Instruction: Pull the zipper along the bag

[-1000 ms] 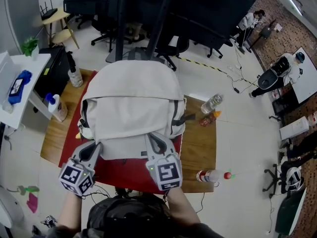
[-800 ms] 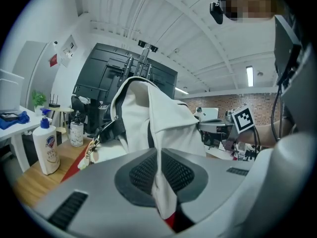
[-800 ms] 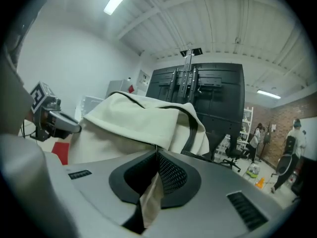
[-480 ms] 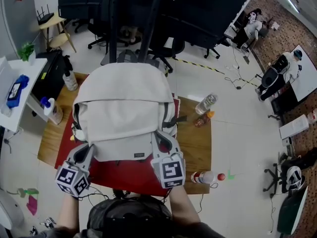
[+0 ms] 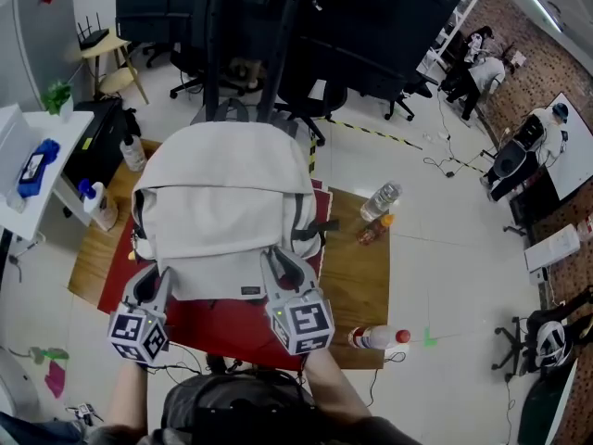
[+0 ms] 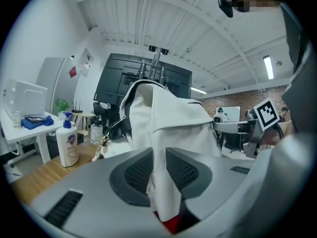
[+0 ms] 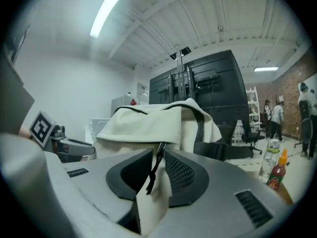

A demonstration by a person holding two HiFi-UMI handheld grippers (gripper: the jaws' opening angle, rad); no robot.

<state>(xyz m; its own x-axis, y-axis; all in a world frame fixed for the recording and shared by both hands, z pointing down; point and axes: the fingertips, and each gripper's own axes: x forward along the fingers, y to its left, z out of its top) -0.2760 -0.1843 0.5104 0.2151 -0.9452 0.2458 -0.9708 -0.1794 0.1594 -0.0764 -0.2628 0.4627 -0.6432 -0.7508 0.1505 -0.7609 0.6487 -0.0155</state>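
A cream backpack [image 5: 222, 202] with black straps stands on a red mat [image 5: 232, 327], its flap facing me. My left gripper [image 5: 151, 278] is at the bag's lower left corner. In the left gripper view a fold of the bag's fabric [image 6: 166, 182] fills the gap between its jaws [image 6: 158, 168], which are opening. My right gripper [image 5: 279, 265] is at the lower right part of the front. Its jaws [image 7: 157, 168] are also opening; a black zipper pull cord [image 7: 154, 171] and a cream fabric corner hang between them, with a gap beside the left pad.
The mat lies on a wooden table [image 5: 357, 276]. A clear bottle [image 5: 380, 199] and an orange sauce bottle [image 5: 369, 230] stand to the bag's right, and a red-capped bottle [image 5: 375, 338] lies near the front edge. A pump bottle [image 5: 97, 207] stands at the left.
Both grippers stay at the bag's lower edge. The right gripper has shifted a little to the left along it, and the view has drifted.
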